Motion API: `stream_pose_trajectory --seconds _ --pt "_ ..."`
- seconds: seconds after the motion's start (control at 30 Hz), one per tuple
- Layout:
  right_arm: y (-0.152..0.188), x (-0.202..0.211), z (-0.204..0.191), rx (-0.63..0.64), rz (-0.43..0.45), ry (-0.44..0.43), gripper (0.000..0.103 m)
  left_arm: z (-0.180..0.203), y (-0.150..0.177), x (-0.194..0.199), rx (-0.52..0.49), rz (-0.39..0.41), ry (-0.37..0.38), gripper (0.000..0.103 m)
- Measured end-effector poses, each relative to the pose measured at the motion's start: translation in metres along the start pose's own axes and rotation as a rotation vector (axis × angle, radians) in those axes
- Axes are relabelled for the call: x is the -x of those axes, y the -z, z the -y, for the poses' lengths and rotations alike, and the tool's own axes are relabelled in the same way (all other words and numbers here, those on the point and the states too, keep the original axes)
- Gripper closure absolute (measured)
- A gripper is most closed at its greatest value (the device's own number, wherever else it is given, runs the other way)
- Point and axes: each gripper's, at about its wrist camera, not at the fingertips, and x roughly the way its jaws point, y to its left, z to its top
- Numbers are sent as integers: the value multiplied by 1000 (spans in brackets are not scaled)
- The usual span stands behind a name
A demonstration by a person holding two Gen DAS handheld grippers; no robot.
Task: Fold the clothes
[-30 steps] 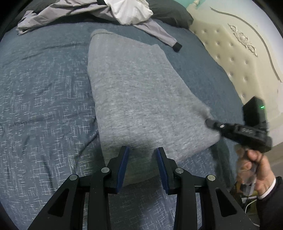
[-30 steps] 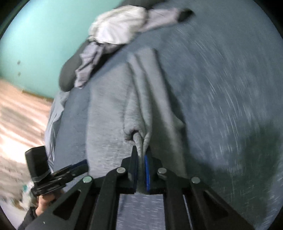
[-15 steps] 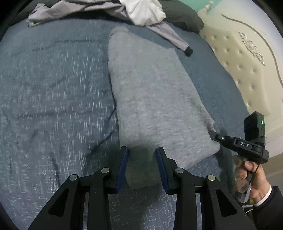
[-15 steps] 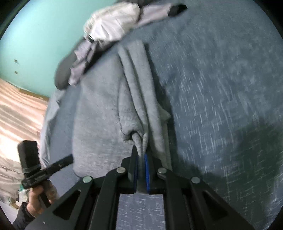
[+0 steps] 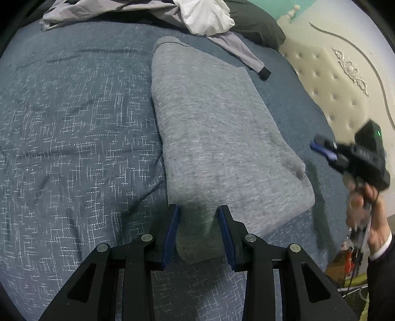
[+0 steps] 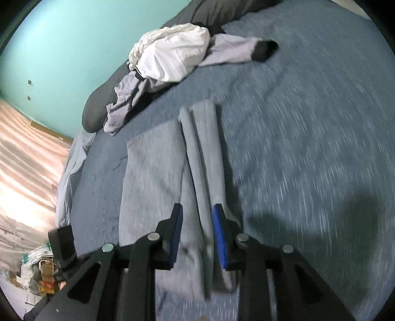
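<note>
1. A grey garment (image 5: pixel 217 138) lies folded into a long strip on a bed with a blue-grey flecked cover (image 5: pixel 74 128), running from the near edge toward the pillows.
2. The left hand-held gripper (image 5: pixel 198 232) hangs over the strip's near end with its blue-padded fingers (image 5: pixel 170 232) spread wide — cloth shows between them, but neither pad presses on it.
3. The right hand-held gripper (image 6: pixel 197 234) is also spread apart, grasping nothing; its pads straddle the garment's (image 6: pixel 172 172) layered folded edge, which lies loose below it.
4. In the left wrist view the right hand-held gripper (image 5: pixel 321 148) appears off the garment's right corner, blurred, held by a hand (image 5: pixel 370 212) with a dark sleeve and white cuff.
5. At the far end of the bed sits a heap of other clothes — a white bundle (image 6: pixel 172 56) on a pale lilac-grey jacket (image 6: pixel 229 51) with a black cuff, against a dark pillow (image 5: pixel 254 22).
6. A cream tufted headboard (image 5: pixel 333 86) stands to the right, and a teal wall (image 6: pixel 61 44) behind the bed.
</note>
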Motion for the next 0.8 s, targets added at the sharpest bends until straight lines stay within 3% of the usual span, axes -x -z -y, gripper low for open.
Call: stream_pose_trajectory --seconds 0.13,0.63,0.8 --pt "-31 -22 -7 22 6 -7 77 -6 -1 0 37 -1 23 67" --pt "-98 -122 -36 201 -115 115 77 -12 2 -2 57 -12 49 66" --pt "-99 -126 -36 222 -98 129 100 -13 2 -3 55 -15 53 66"
